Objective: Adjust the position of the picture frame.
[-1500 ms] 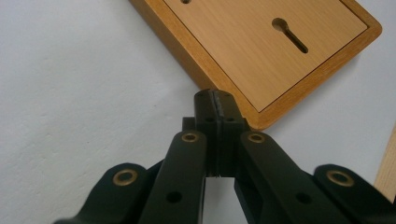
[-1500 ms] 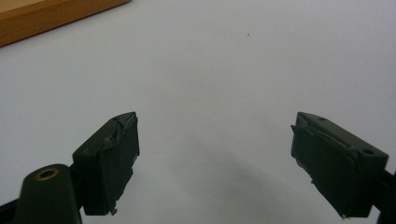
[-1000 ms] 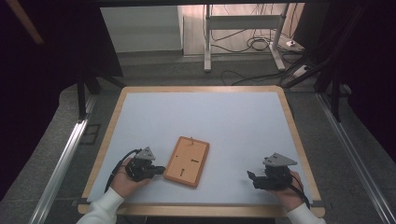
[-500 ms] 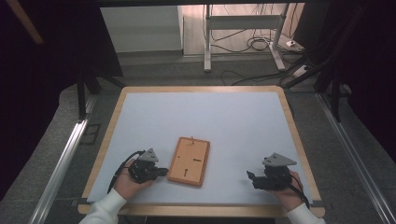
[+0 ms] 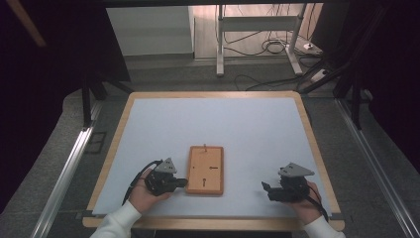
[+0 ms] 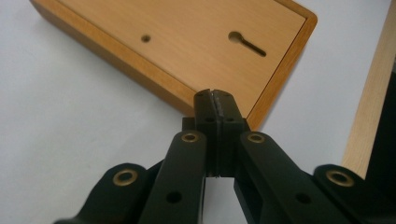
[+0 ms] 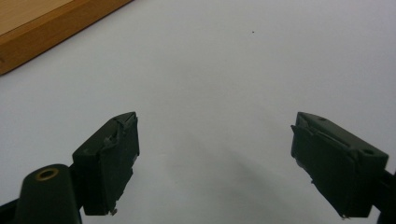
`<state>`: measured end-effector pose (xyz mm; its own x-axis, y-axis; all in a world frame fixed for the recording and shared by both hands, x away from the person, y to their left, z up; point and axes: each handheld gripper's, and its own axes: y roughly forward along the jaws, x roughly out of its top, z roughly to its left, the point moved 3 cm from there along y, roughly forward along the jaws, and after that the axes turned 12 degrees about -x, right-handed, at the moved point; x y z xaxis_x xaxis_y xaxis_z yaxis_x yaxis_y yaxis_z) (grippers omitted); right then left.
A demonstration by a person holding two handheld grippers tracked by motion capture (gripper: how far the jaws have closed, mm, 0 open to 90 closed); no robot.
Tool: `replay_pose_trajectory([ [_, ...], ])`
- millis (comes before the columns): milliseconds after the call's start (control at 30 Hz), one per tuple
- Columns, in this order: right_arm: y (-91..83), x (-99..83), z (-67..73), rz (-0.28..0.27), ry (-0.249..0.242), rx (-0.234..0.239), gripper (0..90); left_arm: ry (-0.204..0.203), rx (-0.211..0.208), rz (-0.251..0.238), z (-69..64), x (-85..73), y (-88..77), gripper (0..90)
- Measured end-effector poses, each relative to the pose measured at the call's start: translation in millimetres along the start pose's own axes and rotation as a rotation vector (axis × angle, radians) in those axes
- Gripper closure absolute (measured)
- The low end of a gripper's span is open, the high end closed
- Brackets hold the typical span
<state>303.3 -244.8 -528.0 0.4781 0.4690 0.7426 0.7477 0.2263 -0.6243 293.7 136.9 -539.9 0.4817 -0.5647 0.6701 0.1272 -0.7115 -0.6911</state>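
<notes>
One wooden board [image 5: 205, 169] is lying flat at the desk's [image 5: 247, 124] 6 o'clock. It looks rigid, light and smooth-faced; its raised long edges are offering the best grip. Left hand-held gripper [image 6: 215, 100], jaws together, is nosing its near corner. Right hand-held gripper [image 7: 215, 140] is gaping, empty.
</notes>
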Motion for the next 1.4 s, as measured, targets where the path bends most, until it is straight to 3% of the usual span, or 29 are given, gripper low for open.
replay_pose_trajectory([
  [200, -0.1, -0.1, -0.2, -0.001, -0.001, 0.002, 15.6, -0.014, 0.003, -0.005, 2.8, -2.1, -0.6, 90.0],
  [633, 0.6, -0.5, 0.1, 0.003, -0.006, 0.003, 15.7, -0.041, 0.037, -0.077, 11.0, -1.1, -12.4, 89.2],
  [667, 0.6, -0.5, 0.1, 0.004, -0.006, 0.003, 15.7, -0.048, 0.042, -0.084, 11.4, -0.8, -12.8, 84.2],
  [800, 1.2, -0.5, 0.3, 0.004, -0.004, 0.004, 15.7, -0.052, 0.063, -0.104, 14.6, 1.9, -15.2, 77.9],
  [1000, 1.7, -0.7, 0.4, 0.007, -0.003, 0.003, 15.7, -0.079, 0.078, -0.121, 19.3, 7.6, -14.4, 52.1],
  [1267, 2.2, -0.7, 2.0, 0.009, -0.002, 0.007, 15.6, -0.058, 0.062, -0.127, 26.4, 24.1, -10.6, 39.9],
  [1400, -1.2, 2.9, 6.4, -0.030, -0.011, 0.006, 15.7, -0.045, 0.054, -0.125, 29.7, 31.4, -7.9, 38.3],
])
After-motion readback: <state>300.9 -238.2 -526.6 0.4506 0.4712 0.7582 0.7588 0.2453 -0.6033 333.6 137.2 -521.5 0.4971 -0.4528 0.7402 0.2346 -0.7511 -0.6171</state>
